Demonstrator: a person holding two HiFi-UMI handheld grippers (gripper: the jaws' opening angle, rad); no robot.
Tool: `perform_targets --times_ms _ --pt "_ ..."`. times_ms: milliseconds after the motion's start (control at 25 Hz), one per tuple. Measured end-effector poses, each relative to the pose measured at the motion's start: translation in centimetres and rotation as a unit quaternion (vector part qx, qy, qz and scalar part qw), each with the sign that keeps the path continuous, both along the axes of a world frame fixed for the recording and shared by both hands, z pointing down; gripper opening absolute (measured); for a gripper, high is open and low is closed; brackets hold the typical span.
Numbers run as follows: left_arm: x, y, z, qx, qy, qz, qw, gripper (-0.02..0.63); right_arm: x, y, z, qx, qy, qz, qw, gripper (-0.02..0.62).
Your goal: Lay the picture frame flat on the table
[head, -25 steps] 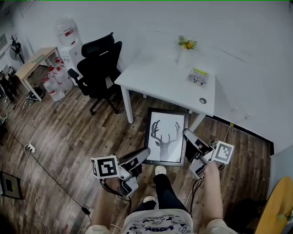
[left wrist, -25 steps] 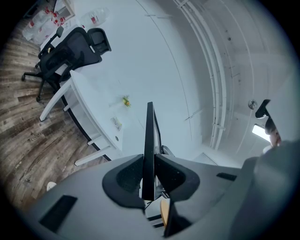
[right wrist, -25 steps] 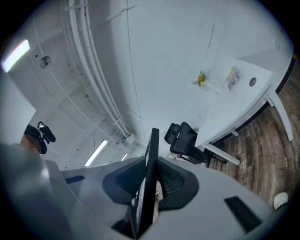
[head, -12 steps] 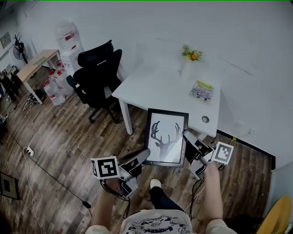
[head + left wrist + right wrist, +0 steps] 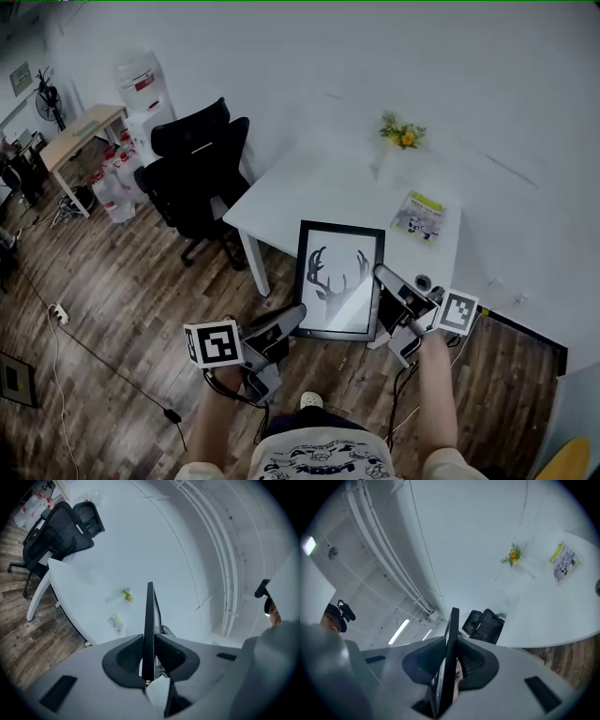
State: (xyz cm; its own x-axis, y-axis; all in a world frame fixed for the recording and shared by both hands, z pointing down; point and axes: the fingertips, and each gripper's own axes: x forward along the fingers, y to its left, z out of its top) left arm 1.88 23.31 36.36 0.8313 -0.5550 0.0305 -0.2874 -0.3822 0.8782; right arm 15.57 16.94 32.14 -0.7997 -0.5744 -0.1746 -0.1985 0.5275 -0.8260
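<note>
A black picture frame [image 5: 339, 279] with a deer-antler print hangs in the air in front of the white table [image 5: 309, 192], its face turned up toward the head camera. My left gripper [image 5: 294, 317] is shut on its lower left edge. My right gripper [image 5: 382, 276] is shut on its right edge. In the left gripper view the frame [image 5: 149, 620] shows edge-on, pinched between the dark pads. The right gripper view shows the same frame [image 5: 449, 658] edge-on between that gripper's pads.
On the table stand a small vase of yellow flowers [image 5: 401, 136] at the back and a booklet [image 5: 419, 215] at the right. A black office chair [image 5: 192, 178] sits left of the table. Water bottles [image 5: 111, 192] and a wooden desk [image 5: 82, 131] are far left.
The frame and both grippers have come closer to the table; the frame now overlaps the table's front edge. Both grips are unchanged.
</note>
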Motion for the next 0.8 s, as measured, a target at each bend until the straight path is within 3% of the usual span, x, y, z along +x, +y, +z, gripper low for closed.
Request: perform_targets --times_ms 360,520,640,800 --pt "0.9 -4.4 0.8 -0.022 0.002 -0.014 0.9997 0.084 0.7 -4.9 1.0 -0.012 -0.009 -0.013 1.0 0.083" --pt "0.9 -5.9 1.1 -0.007 -0.013 -0.011 0.9998 0.084 0.8 -6.3 1.8 -0.022 -0.008 -0.014 1.0 0.083" --pt "0.7 -7.0 1.8 -0.029 -0.009 -0.018 0.9994 0.084 0.6 -7.6 2.2 -0.025 -0.008 -0.014 1.0 0.083" --pt "0.5 -8.8 1.9 -0.011 -0.012 -0.007 0.9998 0.084 0.4 -9.3 2.6 -0.028 -0.006 -0.01 1.0 0.083"
